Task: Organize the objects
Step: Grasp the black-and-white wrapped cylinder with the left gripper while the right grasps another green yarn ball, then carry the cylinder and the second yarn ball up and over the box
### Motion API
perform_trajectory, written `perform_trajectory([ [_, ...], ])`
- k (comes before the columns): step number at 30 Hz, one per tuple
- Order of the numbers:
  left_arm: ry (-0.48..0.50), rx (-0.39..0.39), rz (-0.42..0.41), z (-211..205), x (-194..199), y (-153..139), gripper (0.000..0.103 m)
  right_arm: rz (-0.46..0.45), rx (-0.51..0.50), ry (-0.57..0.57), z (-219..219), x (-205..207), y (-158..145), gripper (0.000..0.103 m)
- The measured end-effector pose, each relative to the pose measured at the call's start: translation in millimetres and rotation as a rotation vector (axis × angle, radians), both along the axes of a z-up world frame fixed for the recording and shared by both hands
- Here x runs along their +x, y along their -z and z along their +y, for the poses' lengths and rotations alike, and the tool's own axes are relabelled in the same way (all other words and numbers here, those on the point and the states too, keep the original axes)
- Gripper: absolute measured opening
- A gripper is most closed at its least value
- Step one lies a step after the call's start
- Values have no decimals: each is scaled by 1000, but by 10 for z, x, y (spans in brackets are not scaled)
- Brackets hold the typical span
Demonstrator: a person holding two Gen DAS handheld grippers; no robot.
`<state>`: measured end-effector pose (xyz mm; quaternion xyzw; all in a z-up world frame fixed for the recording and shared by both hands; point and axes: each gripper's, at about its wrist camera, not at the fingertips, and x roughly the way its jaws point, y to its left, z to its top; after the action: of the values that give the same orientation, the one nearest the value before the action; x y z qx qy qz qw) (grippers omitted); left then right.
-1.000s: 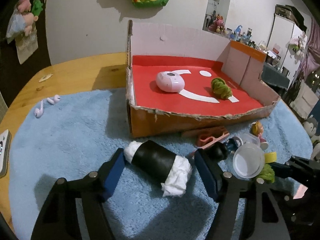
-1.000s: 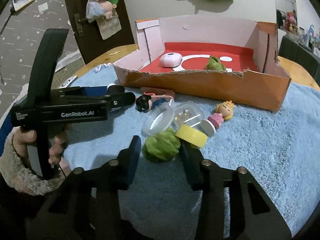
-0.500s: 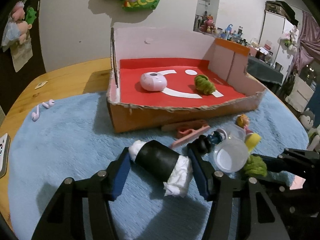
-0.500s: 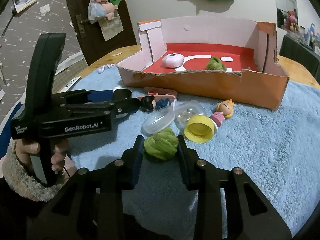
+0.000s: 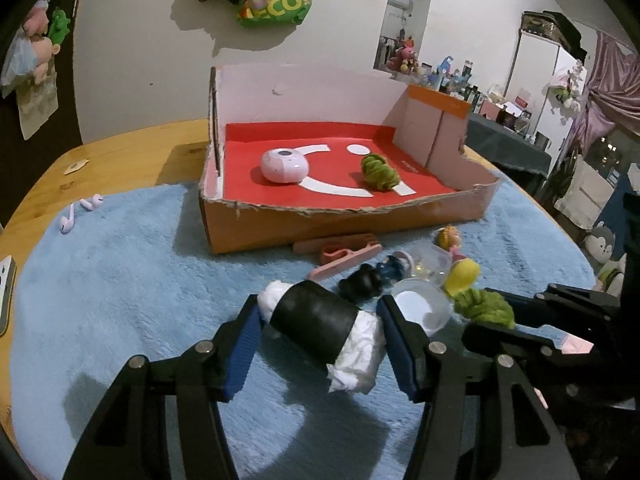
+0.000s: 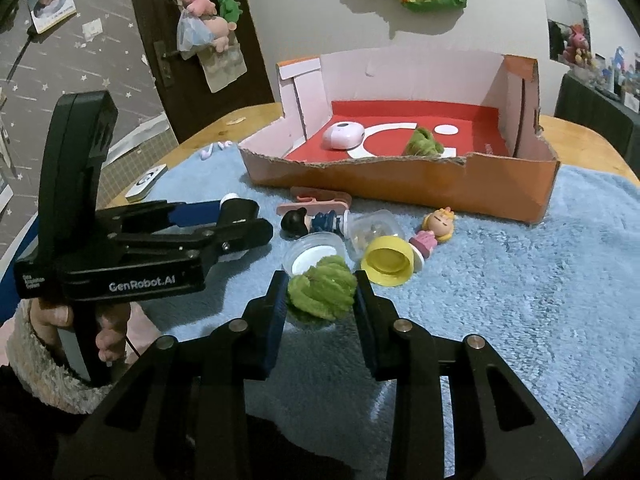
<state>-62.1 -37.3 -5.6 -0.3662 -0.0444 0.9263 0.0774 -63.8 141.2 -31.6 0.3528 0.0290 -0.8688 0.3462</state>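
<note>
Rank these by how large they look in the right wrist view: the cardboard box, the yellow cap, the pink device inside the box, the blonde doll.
1. cardboard box
2. yellow cap
3. and 4. pink device and blonde doll: look alike, unranked; the device lies farther away, so distance makes this unsure.

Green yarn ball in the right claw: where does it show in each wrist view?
Left wrist: green yarn ball at lower right, at the right claw tips, just right of the clear lid.
Right wrist: at centre, between the claw's pads.
Shared landmark: yellow cup just behind it.
</note>
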Motion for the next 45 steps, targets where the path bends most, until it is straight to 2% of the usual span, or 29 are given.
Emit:
perform_trajectory([
  [20, 20, 9, 31, 177, 68, -128, 60, -23, -58, -17, 111, -66, -35, 31],
  [45, 69, 50, 52, 143, 90, -181, 60, -17, -37, -3, 23, -77, -61, 31],
])
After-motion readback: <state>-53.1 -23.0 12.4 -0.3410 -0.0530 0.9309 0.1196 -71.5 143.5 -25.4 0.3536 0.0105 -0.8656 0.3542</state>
